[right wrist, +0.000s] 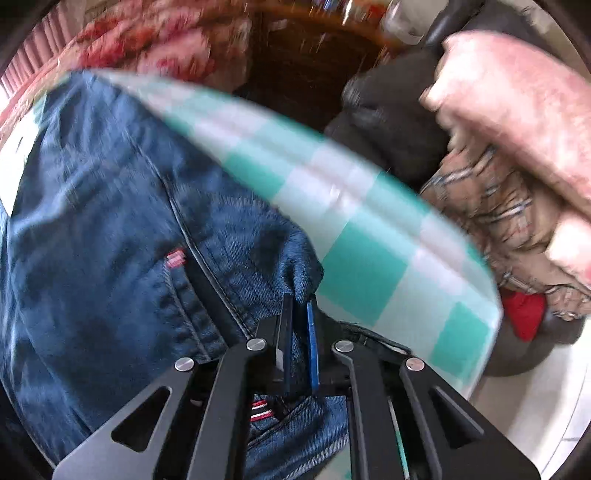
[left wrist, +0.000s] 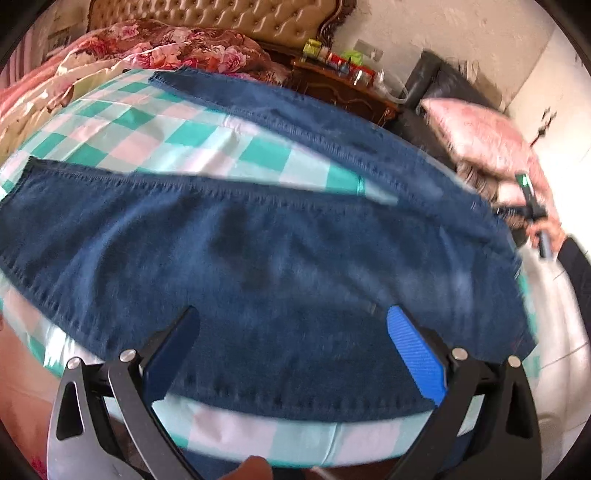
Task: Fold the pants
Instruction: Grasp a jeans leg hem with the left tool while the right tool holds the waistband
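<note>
Dark blue jeans (left wrist: 280,258) lie spread on a bed covered by a green, pink and white checked sheet (left wrist: 192,144), the two legs running off to the left. My left gripper (left wrist: 291,321) hovers open over the near leg, blue pads wide apart and nothing between them. In the right wrist view the jeans (right wrist: 110,206) show a pocket with a small red tag. My right gripper (right wrist: 300,306) is shut on a fold of the jeans' waist edge close to the checked sheet (right wrist: 354,266). At the far right of the left wrist view a hand holds the right gripper's handle (left wrist: 532,210).
A flowered quilt (left wrist: 147,48) is bunched at the head of the bed under a tufted headboard (left wrist: 221,14). A wooden nightstand (left wrist: 343,85) with small items stands beyond. A pink pillow (right wrist: 524,110) and plaid fabric (right wrist: 498,210) sit on a dark seat right of the bed.
</note>
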Available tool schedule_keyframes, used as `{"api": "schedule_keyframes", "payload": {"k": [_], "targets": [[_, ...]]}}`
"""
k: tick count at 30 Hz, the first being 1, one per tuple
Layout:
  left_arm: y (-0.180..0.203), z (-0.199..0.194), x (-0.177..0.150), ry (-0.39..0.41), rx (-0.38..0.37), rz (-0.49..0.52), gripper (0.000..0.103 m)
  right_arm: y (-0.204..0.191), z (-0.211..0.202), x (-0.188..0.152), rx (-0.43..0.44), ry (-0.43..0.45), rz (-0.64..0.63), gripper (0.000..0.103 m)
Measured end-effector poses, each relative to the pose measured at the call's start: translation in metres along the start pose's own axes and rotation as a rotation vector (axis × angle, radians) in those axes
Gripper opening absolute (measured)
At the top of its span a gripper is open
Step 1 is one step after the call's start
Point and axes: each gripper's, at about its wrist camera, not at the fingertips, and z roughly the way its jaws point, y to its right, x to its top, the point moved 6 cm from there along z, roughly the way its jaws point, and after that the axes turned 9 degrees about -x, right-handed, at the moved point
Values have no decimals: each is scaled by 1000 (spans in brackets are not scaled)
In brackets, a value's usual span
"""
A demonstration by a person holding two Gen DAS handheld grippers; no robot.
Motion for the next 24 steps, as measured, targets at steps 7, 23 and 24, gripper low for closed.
{"api": "schedule_keyframes", "payload": {"k": [7, 23, 24], "targets": [[-14, -20, 84, 137, -182, -164, 63, -55, -164, -32, 21, 388, 54, 8], [-103, 71, 161, 101, -490, -582, 35, -218, -193, -235, 304, 336, 230, 0], [-105, 78, 167, 101, -493, -592, 35, -218, -195, -237, 304, 339, 243, 0]]}}
